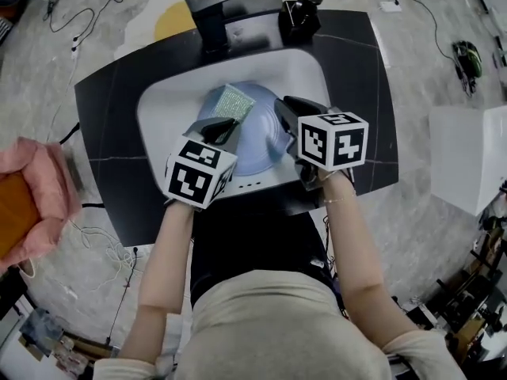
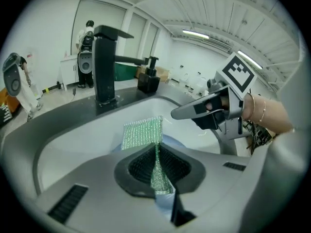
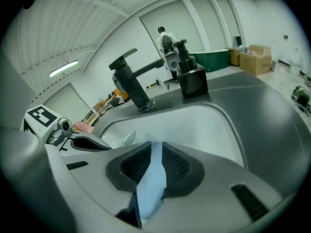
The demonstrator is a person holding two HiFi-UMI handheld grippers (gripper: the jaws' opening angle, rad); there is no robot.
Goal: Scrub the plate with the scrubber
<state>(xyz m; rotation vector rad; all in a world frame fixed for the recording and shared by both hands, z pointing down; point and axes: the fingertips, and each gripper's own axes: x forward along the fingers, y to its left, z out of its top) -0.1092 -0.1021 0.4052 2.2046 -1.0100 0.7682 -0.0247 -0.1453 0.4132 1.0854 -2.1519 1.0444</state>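
Your left tongs [image 1: 223, 129] pinch the green scrubber [image 1: 235, 101], its free end spread over the blue plate [image 1: 257, 142] just ahead. Right tongs [image 1: 287, 111], close beside them, clamp the plate's rim. Plate sits in the white sink [image 1: 162, 105] set in the dark worktop [image 1: 107, 109].

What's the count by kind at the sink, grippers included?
Blue plate: 1
Green scrubber: 1
Black faucet: 1
Black soap dispenser: 1
Grippers: 2 (left gripper clamps the scrubber, right gripper clamps the plate)
Total: 6
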